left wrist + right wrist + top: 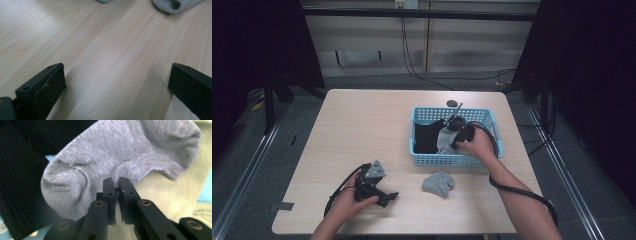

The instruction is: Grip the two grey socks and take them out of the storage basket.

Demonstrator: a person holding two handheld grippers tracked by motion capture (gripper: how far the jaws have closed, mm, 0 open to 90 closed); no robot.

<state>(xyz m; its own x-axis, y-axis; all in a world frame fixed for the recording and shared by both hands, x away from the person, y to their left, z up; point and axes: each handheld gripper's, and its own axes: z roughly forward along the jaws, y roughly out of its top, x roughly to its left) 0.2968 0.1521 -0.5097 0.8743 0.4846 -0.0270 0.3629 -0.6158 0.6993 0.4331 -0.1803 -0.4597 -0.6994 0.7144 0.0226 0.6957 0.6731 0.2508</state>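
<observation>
A blue basket [419, 159] stands right of the table's middle, holding a black garment [427, 136] and a grey sock [445, 141]. My right gripper [455, 142] reaches into the basket. In the right gripper view its jaws are pinched on the lower edge of the grey sock [120, 157], with black ribbed cloth [17, 185] to the left and pale cloth [160, 195] beneath. A second grey sock [438, 183] lies on the table in front of the basket; its edge [172, 5] shows at the top of the left gripper view. My left gripper [388, 197] rests open on the table near the front edge, nothing between its fingers [47, 87].
The wooden table [357, 125] is bare on its left half. A small dark round object [452, 103] lies behind the basket. Cables trail from both grippers, and dark curtains and floor rails flank the table.
</observation>
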